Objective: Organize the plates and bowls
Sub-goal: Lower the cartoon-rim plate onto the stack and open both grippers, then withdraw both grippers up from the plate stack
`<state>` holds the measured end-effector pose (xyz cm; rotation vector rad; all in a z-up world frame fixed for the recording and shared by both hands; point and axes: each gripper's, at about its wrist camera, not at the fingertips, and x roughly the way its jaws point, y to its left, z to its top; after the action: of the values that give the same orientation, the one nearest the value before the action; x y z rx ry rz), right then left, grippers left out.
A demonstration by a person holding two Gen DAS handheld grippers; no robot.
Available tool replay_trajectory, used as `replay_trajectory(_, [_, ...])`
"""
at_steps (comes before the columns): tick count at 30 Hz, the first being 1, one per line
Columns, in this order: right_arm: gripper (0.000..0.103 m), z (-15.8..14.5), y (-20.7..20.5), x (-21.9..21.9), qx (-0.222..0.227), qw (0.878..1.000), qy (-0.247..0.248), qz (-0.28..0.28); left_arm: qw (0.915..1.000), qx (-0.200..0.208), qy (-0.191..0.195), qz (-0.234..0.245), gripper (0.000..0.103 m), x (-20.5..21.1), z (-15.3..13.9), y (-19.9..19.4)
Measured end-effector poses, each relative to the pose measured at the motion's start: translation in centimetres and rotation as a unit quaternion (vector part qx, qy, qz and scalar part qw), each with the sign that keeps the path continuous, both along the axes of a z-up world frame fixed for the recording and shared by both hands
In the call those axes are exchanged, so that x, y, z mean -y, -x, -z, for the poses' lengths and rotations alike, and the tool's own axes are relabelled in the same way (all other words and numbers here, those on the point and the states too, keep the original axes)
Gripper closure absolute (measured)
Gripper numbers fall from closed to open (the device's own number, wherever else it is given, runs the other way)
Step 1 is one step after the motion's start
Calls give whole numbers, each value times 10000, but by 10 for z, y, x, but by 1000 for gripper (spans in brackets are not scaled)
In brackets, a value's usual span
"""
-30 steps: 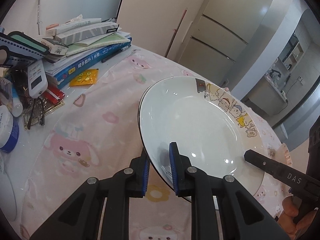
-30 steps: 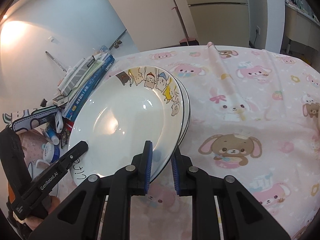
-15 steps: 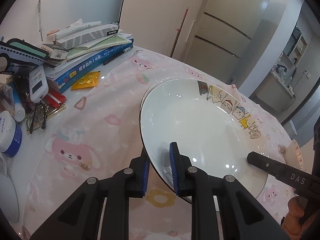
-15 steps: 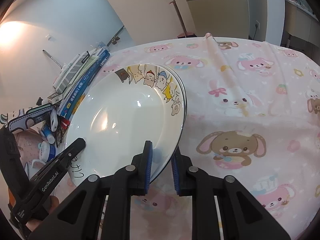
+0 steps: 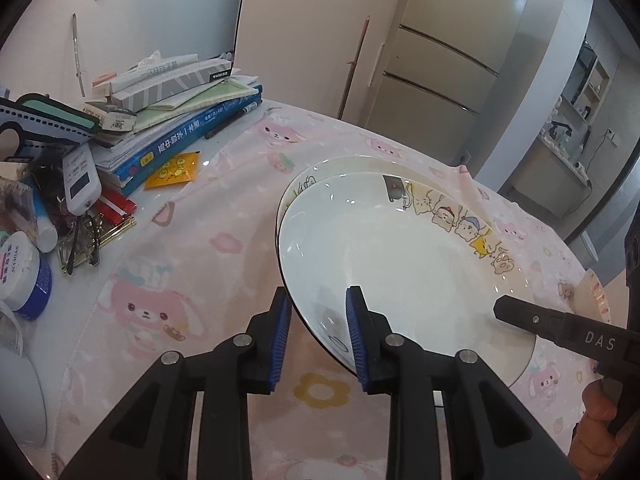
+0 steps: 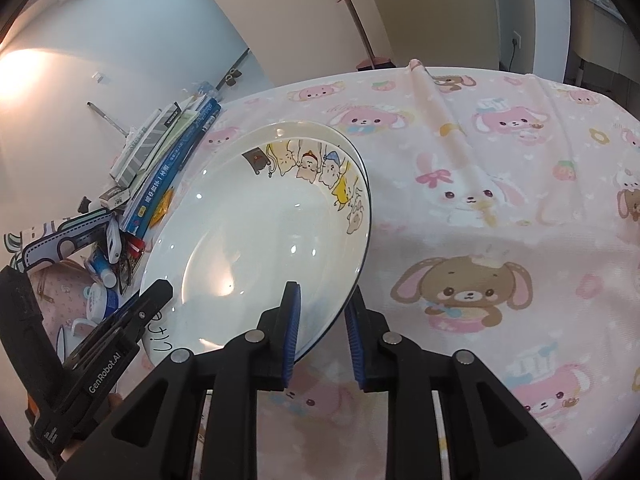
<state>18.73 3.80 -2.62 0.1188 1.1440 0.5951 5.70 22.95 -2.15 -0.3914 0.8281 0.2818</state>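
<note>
While left tongs (image 5: 316,334) and right tongs (image 6: 322,330) stand parted, each straddles the plate (image 5: 400,256) rim.

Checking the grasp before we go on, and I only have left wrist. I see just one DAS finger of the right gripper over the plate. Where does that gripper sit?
Observer: The right gripper straddles the near rim of the top plate, with one blue pad over the inside and one outside.
Operator: Clamped?
Observer: Cannot tell. The rim fills most of the gap between the pads.
Operator: Anything to its right?
Observer: Only bunny-print tablecloth shows there, and no dishes in that view.
</note>
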Motion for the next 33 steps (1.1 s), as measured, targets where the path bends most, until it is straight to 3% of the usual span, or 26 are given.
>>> replay_trajectory(11, [83, -20, 7, 17, 200, 9997, -144, 60, 9999, 49, 160, -2, 74, 8, -12, 22])
replay_trajectory(15, [92, -20, 9, 16, 257, 9996, -80, 14, 10000, 34, 41, 15, 78, 13, -15, 23])
replay_trajectory(21, [92, -15, 5, 13, 199, 9997, -140, 96, 10000, -18, -6, -72, 87, 8, -14, 16])
replay_trajectory(25, [93, -9, 2, 6, 15, 9997, -241, -4, 9994, -117, 304, 146, 94, 5, -6, 9])
replay_trajectory(33, [93, -34, 22, 14, 616, 9978, -219, -74, 9987, 381, -8, 327, 95, 24, -23, 23])
